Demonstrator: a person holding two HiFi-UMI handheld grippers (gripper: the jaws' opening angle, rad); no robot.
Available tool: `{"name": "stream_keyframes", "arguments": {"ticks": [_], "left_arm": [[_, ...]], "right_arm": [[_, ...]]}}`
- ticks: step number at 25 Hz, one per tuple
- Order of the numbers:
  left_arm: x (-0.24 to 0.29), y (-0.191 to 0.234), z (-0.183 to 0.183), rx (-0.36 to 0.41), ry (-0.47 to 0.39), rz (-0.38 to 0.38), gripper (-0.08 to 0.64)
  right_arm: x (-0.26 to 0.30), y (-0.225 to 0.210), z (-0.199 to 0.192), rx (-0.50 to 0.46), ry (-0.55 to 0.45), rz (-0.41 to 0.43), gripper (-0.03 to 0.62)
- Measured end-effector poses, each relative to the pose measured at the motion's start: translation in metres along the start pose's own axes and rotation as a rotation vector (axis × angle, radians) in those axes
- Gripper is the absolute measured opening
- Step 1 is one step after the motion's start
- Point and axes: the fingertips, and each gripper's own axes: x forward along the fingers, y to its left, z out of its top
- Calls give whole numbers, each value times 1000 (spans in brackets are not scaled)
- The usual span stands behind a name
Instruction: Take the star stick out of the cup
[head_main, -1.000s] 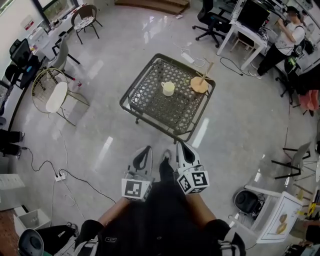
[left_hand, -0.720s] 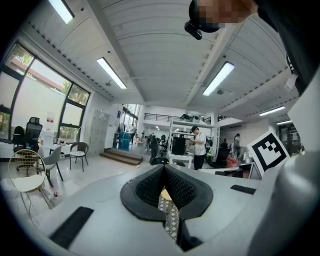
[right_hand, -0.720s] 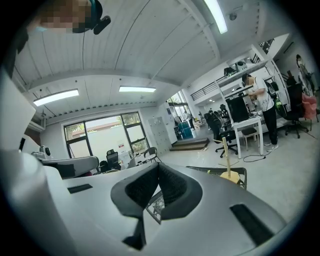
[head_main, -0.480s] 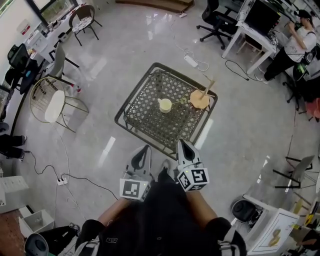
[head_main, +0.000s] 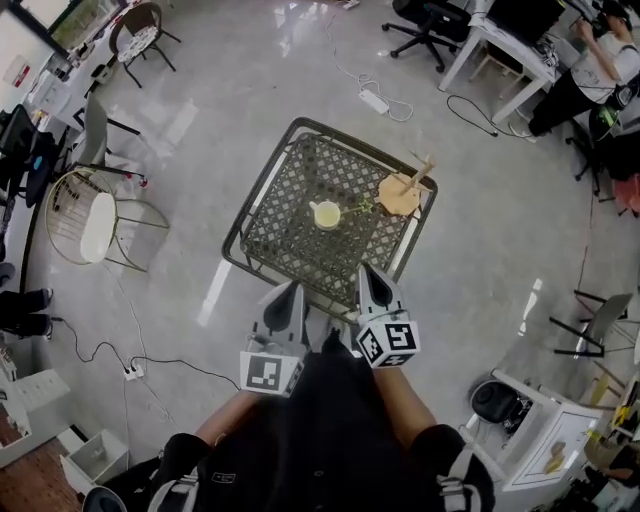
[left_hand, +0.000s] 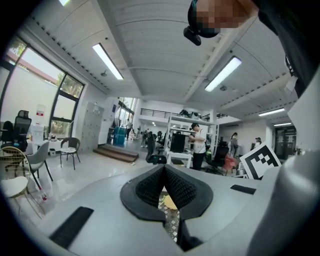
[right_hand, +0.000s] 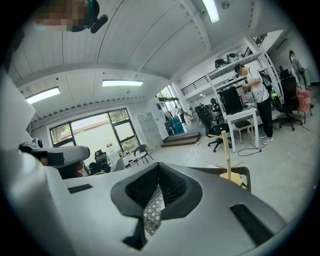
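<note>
A pale yellow cup (head_main: 326, 214) stands in the middle of a dark metal lattice table (head_main: 280, 235). A thin stick (head_main: 356, 208) leans out of it toward the right; its star end is too small to make out. Beside it, at the table's right corner, sits a round wooden base with an upright peg (head_main: 400, 190), seen also in the right gripper view as a peg (right_hand: 226, 155). My left gripper (head_main: 290, 292) and right gripper (head_main: 367, 272) hover side by side at the table's near edge, short of the cup. Both are shut and empty, jaws meeting at their tips (left_hand: 164, 169) (right_hand: 159, 167).
A wire-frame chair with a white seat (head_main: 95, 220) stands left of the table. A power strip and cables (head_main: 374, 100) lie on the shiny floor beyond it. Desks, office chairs (head_main: 420, 15) and a person (head_main: 592, 75) fill the far right. A black round bin (head_main: 494, 400) sits at the near right.
The view has moved forward: the table now lies closer to both grippers, its near edge just under their tips. The jaws stay shut and the cup has not moved.
</note>
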Motion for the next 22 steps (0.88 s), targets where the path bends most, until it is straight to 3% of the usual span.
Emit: {"name": "stream_keyframes", "arguments": {"ticks": [6, 16, 22], "left_arm": [[55, 25, 13, -10, 4, -87, 15], [126, 60, 9, -22, 57, -173, 15], [149, 73, 5, -35, 75, -199, 15]], "right_arm": [[46, -20, -7, 35, 27, -89, 9], [114, -74, -50, 173, 100, -226, 11], [138, -107, -73, 204, 136, -282, 126]]}}
